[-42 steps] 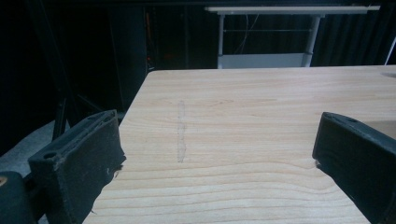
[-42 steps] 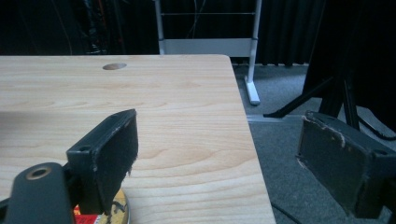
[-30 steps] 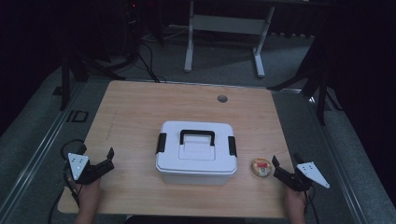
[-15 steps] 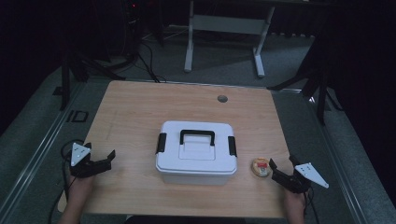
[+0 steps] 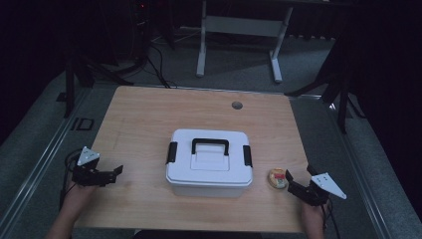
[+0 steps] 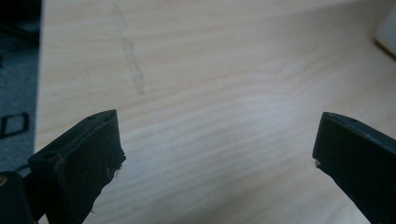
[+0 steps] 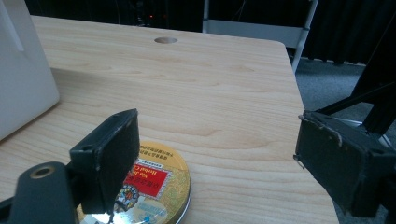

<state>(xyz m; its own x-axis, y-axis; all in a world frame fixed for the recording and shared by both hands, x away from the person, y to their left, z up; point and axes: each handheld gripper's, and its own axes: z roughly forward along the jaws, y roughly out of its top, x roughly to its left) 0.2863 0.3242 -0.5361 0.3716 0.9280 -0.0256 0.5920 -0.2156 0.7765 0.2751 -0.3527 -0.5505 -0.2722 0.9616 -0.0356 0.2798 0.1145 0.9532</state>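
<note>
Here both fingers gape: left gripper point(image 5: 112, 174) by the table point(image 5: 149, 114) edge, right gripper point(image 5: 294, 185) beside tin point(image 5: 277, 178).

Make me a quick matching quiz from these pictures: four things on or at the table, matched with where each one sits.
Things:
1. white plastic box with black handle
2. small round gold tin
3. left gripper
4. round hole in the wooden table

Places:
A. far edge of the table
B. near left corner
C. middle of the table
D. just right of the box

Pairs: 1-C, 2-D, 3-B, 4-A
</note>
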